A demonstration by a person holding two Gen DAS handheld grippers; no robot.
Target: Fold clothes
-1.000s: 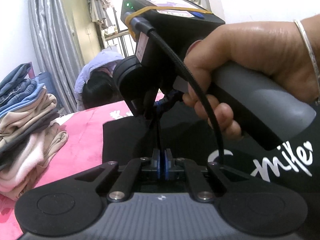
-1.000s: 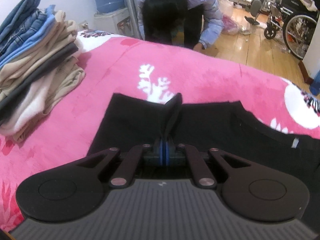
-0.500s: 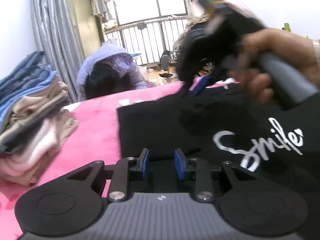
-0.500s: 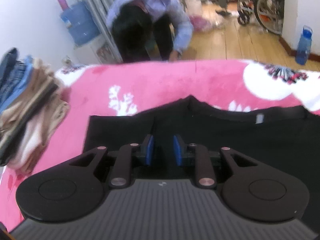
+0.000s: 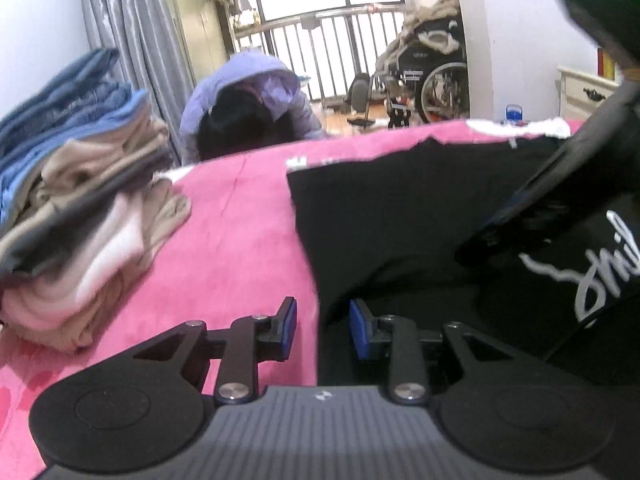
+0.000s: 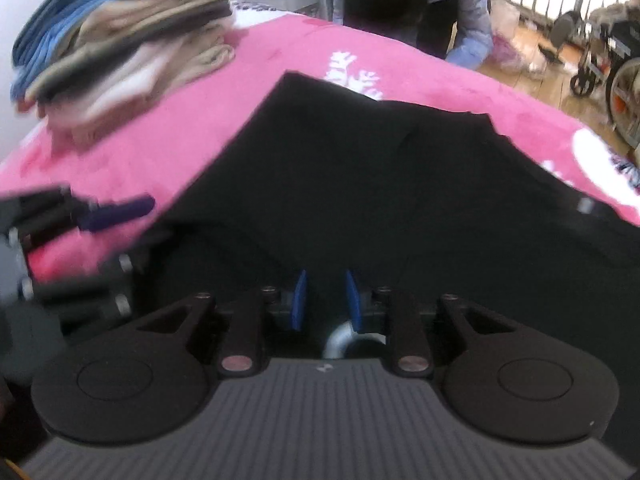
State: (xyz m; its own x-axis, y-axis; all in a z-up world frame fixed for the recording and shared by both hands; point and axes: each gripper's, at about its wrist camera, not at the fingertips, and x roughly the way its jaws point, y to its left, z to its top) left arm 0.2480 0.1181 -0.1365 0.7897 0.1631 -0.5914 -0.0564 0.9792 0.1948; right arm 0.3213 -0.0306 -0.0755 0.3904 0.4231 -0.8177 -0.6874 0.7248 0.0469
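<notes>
A black T-shirt (image 5: 400, 216) with white lettering (image 5: 600, 272) lies partly folded on the pink bedspread (image 5: 224, 248). My left gripper (image 5: 322, 328) hangs open over the shirt's near left edge, nothing between its blue pads. In the right wrist view the same black T-shirt (image 6: 360, 184) fills the middle, and my right gripper (image 6: 325, 300) is open just above the cloth. The left gripper (image 6: 100, 220) shows blurred at the left of that view; the right gripper's body crosses the right side of the left wrist view.
A stack of folded clothes (image 5: 76, 196) sits on the bed to the left, also seen as a folded stack (image 6: 120, 36). A person (image 5: 248, 116) in a lilac jacket bends down beyond the far bed edge. A wheelchair (image 5: 432, 80) stands by the window.
Both grippers were shut on black cloth a second ago; they have let go and now stand open. Both have pulled back toward the shirt's near edge, and the shirt lies flatter.
</notes>
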